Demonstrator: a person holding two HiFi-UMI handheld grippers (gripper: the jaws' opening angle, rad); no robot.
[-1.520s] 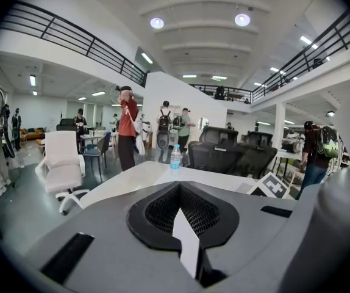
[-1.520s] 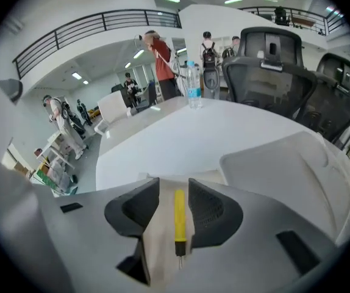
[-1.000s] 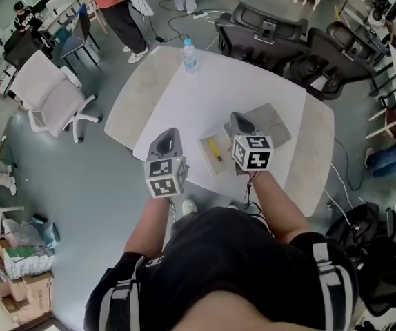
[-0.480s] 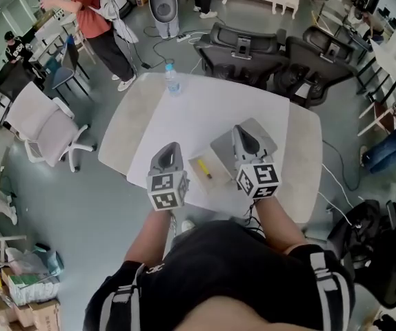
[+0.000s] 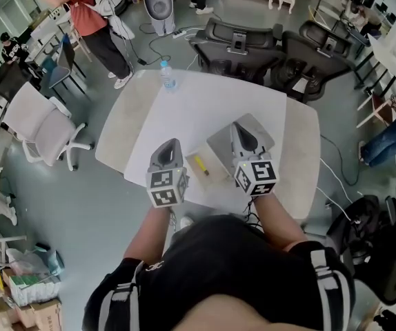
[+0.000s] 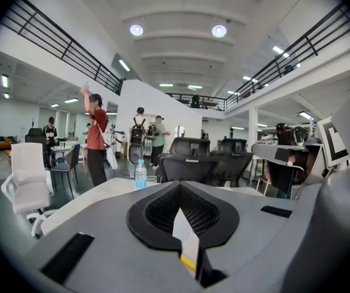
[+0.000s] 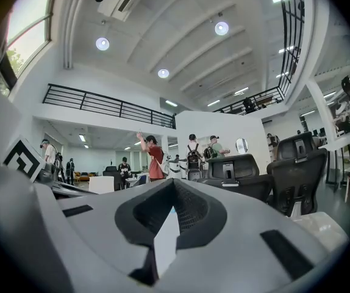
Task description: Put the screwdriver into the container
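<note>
Screwdriver [image 5: 201, 165] in container [image 5: 216, 164] on table [image 5: 205, 105].

Black short-sleeved shirt [image 5: 232, 267] (grey-striped shoulder straps [image 5: 121, 298]); grey left gripper [image 5: 170, 145] and right gripper [image 5: 239, 127] bear black-and-white marker cubes [image 5: 167, 187].

A white table [image 5: 205, 109] with rounded corners carries just three things. Out at the far edge a water bottle [image 5: 167, 76] stands upright, alone. Down at the near edge sits a small pale container [image 5: 192, 158], and just beside it, to the right, a flat grey tray [image 5: 219, 147].
</note>
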